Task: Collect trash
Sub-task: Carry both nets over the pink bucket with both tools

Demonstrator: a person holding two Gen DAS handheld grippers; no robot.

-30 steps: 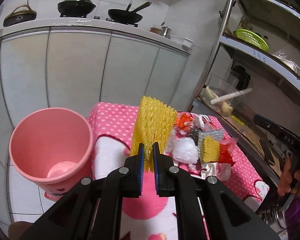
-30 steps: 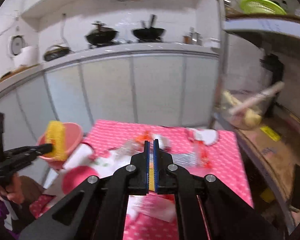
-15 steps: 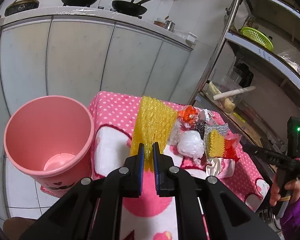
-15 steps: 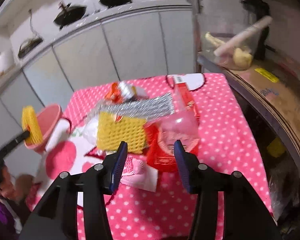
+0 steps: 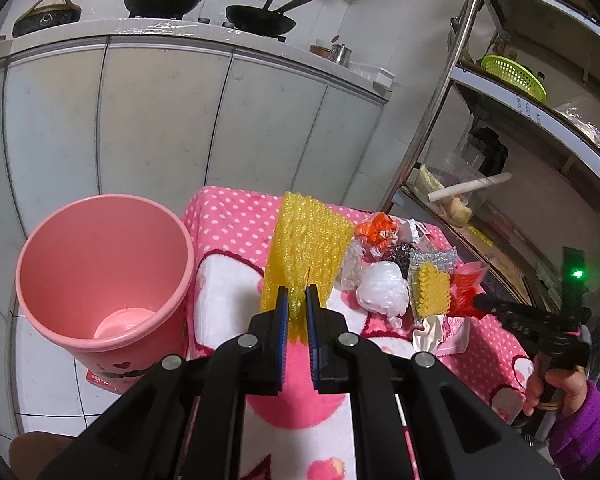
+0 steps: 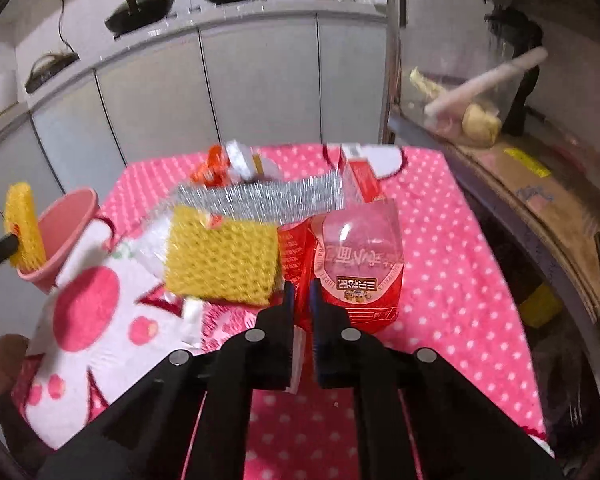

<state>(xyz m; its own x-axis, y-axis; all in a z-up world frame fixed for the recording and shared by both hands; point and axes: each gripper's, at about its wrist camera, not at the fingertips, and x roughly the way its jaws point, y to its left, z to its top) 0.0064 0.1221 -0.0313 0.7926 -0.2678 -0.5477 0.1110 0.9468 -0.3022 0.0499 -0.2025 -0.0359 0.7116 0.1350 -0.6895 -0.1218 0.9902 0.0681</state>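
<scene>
Beside the pink bin (image 5: 100, 276), left gripper (image 5: 296, 304) fingers are clamped on the yellow foam net (image 5: 306, 252), upright, bin lying to its left. Right gripper (image 6: 301, 300) fingers are pinched on the red wrapper (image 6: 360, 268) on the worktop (image 6: 452, 264), farther from the bin.

Table under pink dotted cloth (image 6: 452, 240). On it, clustered: yellow foam net (image 6: 220, 260), red wrapper (image 6: 360, 268), silver foil bag (image 6: 260, 200), white bag (image 5: 382, 289), orange wrapper (image 5: 378, 232). Pink bin (image 5: 100, 280) on floor (image 5: 44, 376) beside table.
</scene>
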